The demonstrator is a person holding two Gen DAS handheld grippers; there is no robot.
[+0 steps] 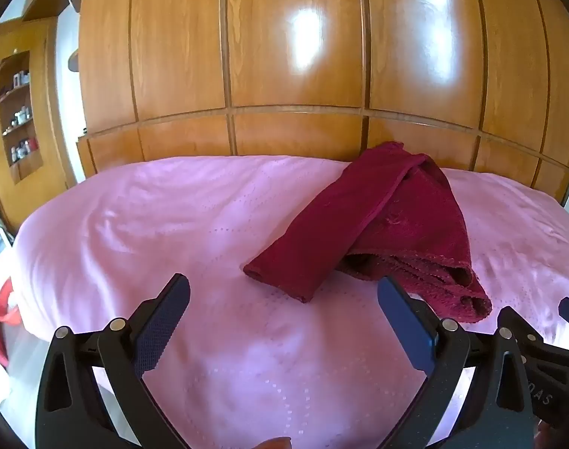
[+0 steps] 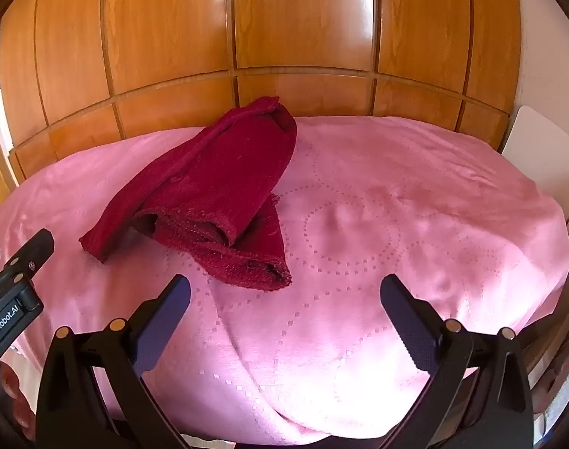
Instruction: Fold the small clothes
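A dark red fleecy garment [image 1: 389,224] lies crumpled on the pink bedspread [image 1: 153,224], with one long part stretched toward the near left. It also shows in the right wrist view [image 2: 217,194]. My left gripper [image 1: 284,288] is open and empty, hovering just short of the garment's near edge. My right gripper [image 2: 284,288] is open and empty, just in front and to the right of the garment. The left gripper [image 2: 7,292] shows at the left edge of the right wrist view; the right gripper's finger [image 1: 523,336] shows at the right edge of the left wrist view.
A wooden panelled wardrobe [image 1: 295,75] stands right behind the bed. A shelf niche with small items [image 1: 18,112] is at far left. A white board [image 2: 542,157] stands at the bed's right. The bedspread [image 2: 415,205] spreads wide to the right of the garment.
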